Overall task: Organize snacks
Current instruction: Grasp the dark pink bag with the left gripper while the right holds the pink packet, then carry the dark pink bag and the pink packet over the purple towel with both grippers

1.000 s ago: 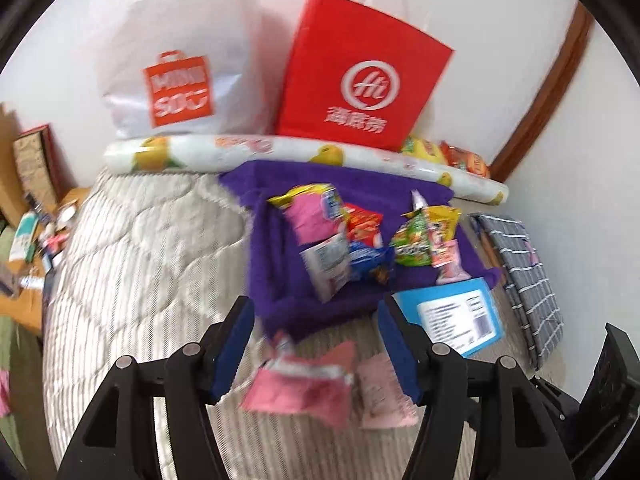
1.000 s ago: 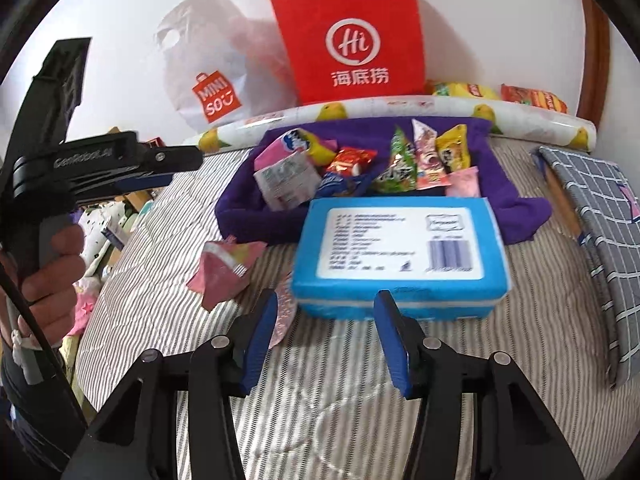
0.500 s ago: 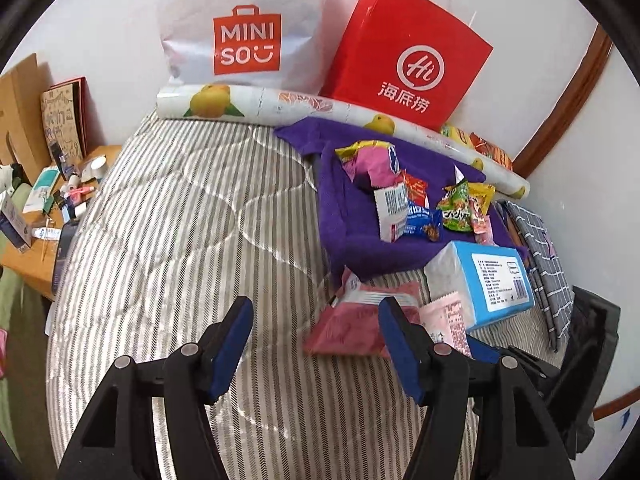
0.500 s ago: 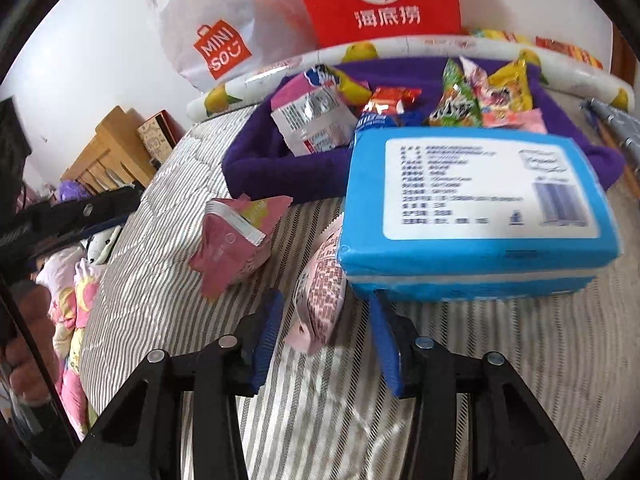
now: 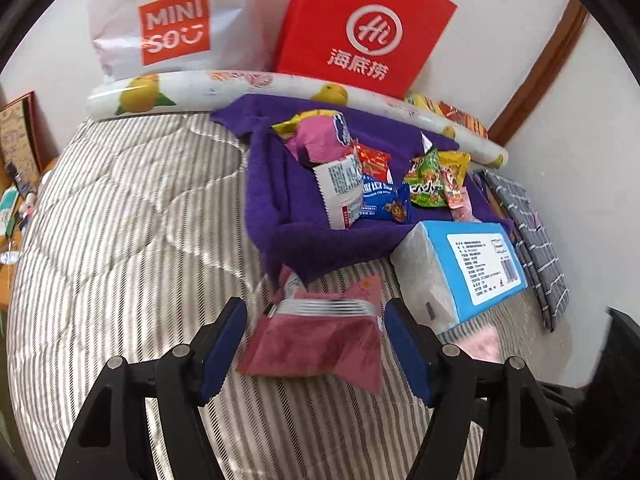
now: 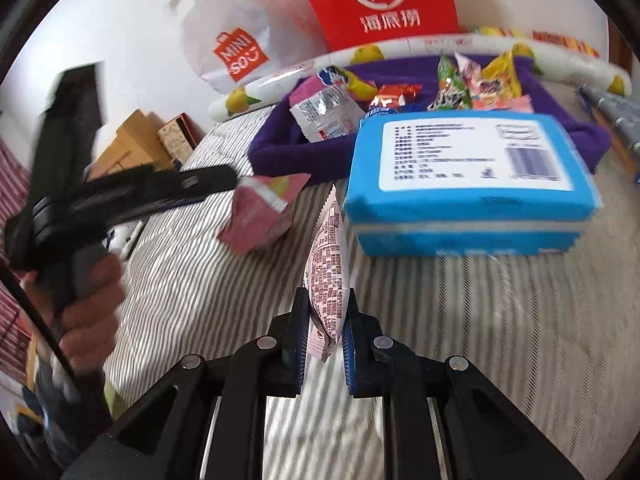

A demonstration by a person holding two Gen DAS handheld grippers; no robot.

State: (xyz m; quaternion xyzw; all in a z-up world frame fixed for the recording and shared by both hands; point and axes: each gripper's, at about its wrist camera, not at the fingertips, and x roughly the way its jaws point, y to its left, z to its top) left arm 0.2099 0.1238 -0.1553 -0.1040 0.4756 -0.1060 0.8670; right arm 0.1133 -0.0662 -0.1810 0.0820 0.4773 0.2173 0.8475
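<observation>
Both views motion-blurred at the edges; print on the packets unreadable. Right tongs (image 6: pixel 325 334) angled down at the striped bed (image 6: pixel 192 280), clamped on the near end of a pale pink snack packet (image 6: pixel 327 280) standing on edge just left of the blue tissue pack (image 6: pixel 468 184). Left tongs (image 5: pixel 314 344) apart and widening, straddling a darker pink snack bag (image 5: pixel 316 340) without touching; remaining snacks sit on the purple towel (image 5: pixel 280 200).

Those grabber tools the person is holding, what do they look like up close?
Each is a black plastic, pistol-like handle ending in two angular black arms joined by silver rivets, with flat blue pads on the inner faces. That goes for the left gripper and the right gripper. The hand on the left one is bare; no sleeve is clearly visible.
</observation>
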